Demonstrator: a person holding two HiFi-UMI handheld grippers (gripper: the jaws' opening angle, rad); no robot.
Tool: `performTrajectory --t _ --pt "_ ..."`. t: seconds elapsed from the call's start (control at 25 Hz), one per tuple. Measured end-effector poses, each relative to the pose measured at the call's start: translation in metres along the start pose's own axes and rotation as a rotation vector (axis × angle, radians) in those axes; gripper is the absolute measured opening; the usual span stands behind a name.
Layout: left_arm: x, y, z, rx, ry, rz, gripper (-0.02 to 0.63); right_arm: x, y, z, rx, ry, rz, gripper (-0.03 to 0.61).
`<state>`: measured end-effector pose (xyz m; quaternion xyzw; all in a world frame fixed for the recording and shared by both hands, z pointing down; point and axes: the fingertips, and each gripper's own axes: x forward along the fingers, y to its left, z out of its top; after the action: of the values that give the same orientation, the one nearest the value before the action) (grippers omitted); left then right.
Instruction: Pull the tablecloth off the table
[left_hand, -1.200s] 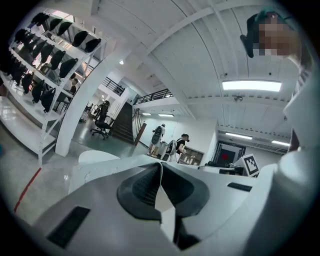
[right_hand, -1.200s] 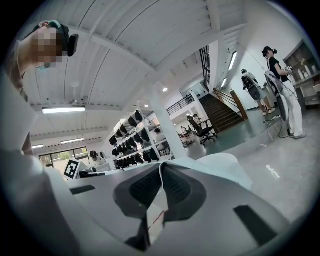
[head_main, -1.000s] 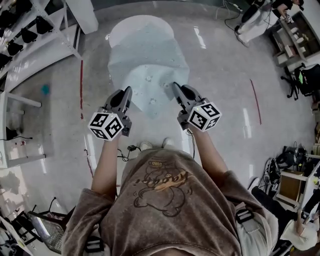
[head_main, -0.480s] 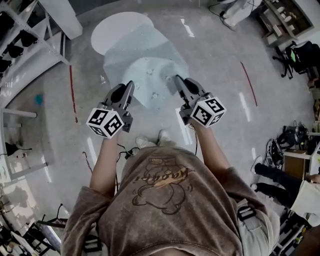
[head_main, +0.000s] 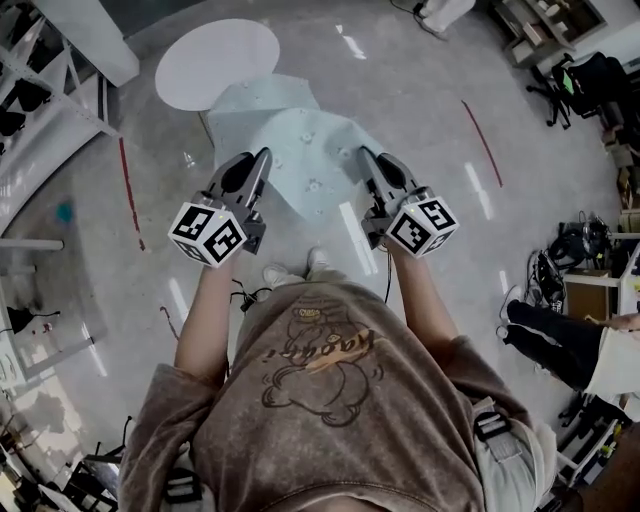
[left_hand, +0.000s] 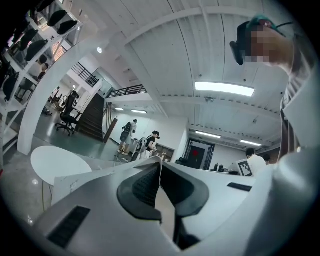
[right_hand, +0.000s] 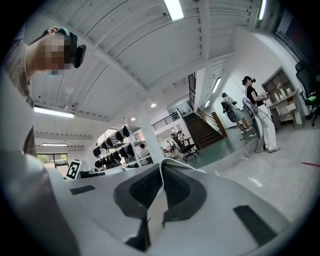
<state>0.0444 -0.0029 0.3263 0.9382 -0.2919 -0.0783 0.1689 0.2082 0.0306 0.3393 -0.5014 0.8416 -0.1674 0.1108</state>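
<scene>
Head camera looks steeply down over my chest onto my left gripper, right gripper and the floor. Each gripper camera sits close behind my fingers, tilted up toward the ceiling. Head and left gripper views both show the round white surface.

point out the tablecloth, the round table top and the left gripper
tablecloth (head_main: 300, 150): head view, middle of the pale blue cloth
round table top (head_main: 212, 58): head view, bare white centre
left gripper (head_main: 264, 156): head view, tips of its shut jaws
</scene>
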Motion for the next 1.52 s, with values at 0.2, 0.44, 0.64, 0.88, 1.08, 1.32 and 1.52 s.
performTrajectory --t 0.2,0.44,0.64,0.88,1.08,1.32,1.52 --pt "0.012 -0.019 -0.002 0.003 0.022 -0.048 0.02 -0.024 -0.004 0.008 -0.004 -0.023 -0.023 0.009" --pt "0.021 -0.027 -0.001 0.037 0.075 -0.052 0.02 -0.034 -0.002 0.011 -0.02 -0.022 -0.033 0.009" --pt "0.019 -0.023 -0.007 0.045 0.124 -0.009 0.02 -0.024 0.003 0.005 -0.087 0.044 -0.01 0.009" --pt "-0.006 -0.006 -0.006 0.041 0.123 0.086 0.02 0.001 0.021 -0.005 -0.12 0.088 0.071 0.009" --pt "-0.032 0.004 -0.004 0.029 0.095 0.187 0.02 0.019 0.036 -0.013 -0.119 0.12 0.145 0.009" --pt "-0.076 0.026 0.006 0.039 0.074 0.297 0.02 0.052 0.068 -0.033 -0.103 0.156 0.232 0.009" --pt "-0.105 0.033 0.014 0.081 0.078 0.368 0.02 0.067 0.092 -0.048 -0.122 0.195 0.297 0.011"
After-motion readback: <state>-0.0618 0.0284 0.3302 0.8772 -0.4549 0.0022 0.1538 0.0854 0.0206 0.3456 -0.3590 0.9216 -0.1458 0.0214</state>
